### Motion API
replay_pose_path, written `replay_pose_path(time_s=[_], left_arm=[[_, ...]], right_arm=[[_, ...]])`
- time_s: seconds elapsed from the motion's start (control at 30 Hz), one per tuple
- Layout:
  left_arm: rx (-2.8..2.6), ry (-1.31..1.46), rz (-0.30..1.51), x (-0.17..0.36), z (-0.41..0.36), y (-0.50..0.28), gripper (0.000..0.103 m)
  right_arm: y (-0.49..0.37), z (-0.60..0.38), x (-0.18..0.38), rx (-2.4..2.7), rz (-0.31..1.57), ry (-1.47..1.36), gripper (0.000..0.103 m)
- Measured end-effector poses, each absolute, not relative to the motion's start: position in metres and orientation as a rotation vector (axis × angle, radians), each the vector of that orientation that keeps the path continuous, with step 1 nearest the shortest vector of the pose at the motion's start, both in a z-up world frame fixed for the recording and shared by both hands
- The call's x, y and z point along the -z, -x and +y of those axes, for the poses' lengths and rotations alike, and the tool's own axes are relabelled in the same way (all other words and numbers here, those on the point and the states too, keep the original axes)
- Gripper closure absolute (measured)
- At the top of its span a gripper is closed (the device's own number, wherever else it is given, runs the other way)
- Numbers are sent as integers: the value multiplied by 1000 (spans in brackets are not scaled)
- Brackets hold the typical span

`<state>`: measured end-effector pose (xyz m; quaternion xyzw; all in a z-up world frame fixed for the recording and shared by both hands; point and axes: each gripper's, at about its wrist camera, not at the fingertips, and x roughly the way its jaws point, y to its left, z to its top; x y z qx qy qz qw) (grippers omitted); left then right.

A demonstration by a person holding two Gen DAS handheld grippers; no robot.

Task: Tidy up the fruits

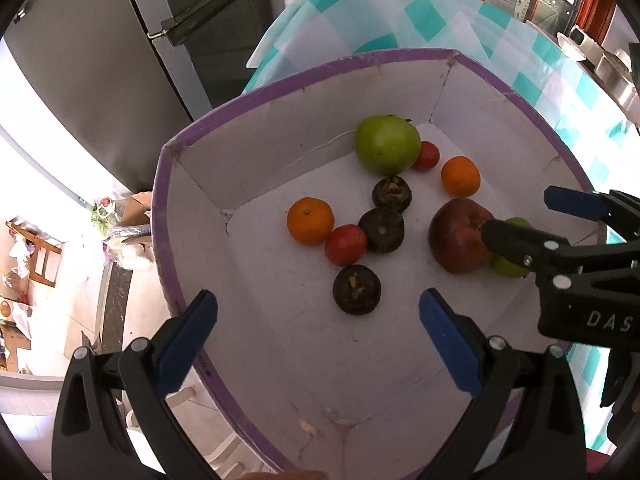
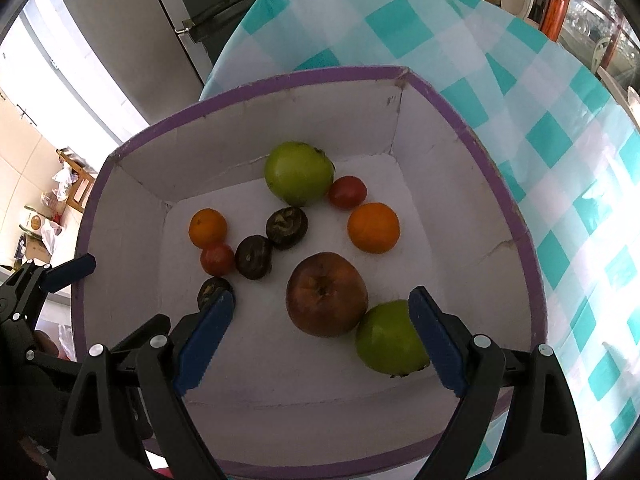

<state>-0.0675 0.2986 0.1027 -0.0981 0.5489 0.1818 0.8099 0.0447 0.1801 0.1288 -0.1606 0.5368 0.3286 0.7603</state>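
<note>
Left claw (image 1: 318, 344): left wrist view; blue-padded jaws stand wide apart, nothing between them, hovering over the 6 o'clock part of the box floor.
Right claw (image 1: 524, 216): enters at 3 o'clock, jaws parted; lower finger overlaps the brownish-red apple (image 1: 460, 236); contact cannot be told.
Box (image 1: 280, 92): white cardboard, purple-taped rim, creased corners, scuffed floor; sits on a teal-and-white checked tablecloth (image 1: 420, 20).
Fruit, centre: three dark, wrinkled round fruits (image 1: 380, 230) in a loose line; red tomato (image 1: 345, 245) touching the middle one; orange (image 1: 310, 221) just beside the tomato.
Fruit, 12 o'clock: large smooth green fruit (image 1: 386, 145), second tomato (image 1: 428, 155) tucked behind it, second orange (image 1: 460, 176) near.

Right claw (image 2: 320, 336): right wrist view; jaws wide, gripping nothing; apple (image 2: 326, 300) lies just ahead between the pads.
Near green fruit (image 2: 384, 336): at 5 o'clock, touching the apple, right pad in front of it.
Dark fruit (image 2: 210, 292): partly hidden by the left pad.

Step (judgement): all fruit lies in the box, kinds intermixed; fits either sorting under way or fruit just gathered in.
Next move (judgement): a grasp on the apple would need jaws centred on it, clear of the green neighbour; glossy round skins may roll.
</note>
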Motion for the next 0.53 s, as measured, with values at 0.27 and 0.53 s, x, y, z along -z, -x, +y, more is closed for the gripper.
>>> replay_pose_path(time_s=[0.27,0.53], left_arm=[[-428,195,1135,-104,297,73,2],[-364,78,1087,-127,259,78,2]], right_arm=[[-43,173,-131,-703,1170,335,16],[-31,128,-167,-659,1049,195,16]])
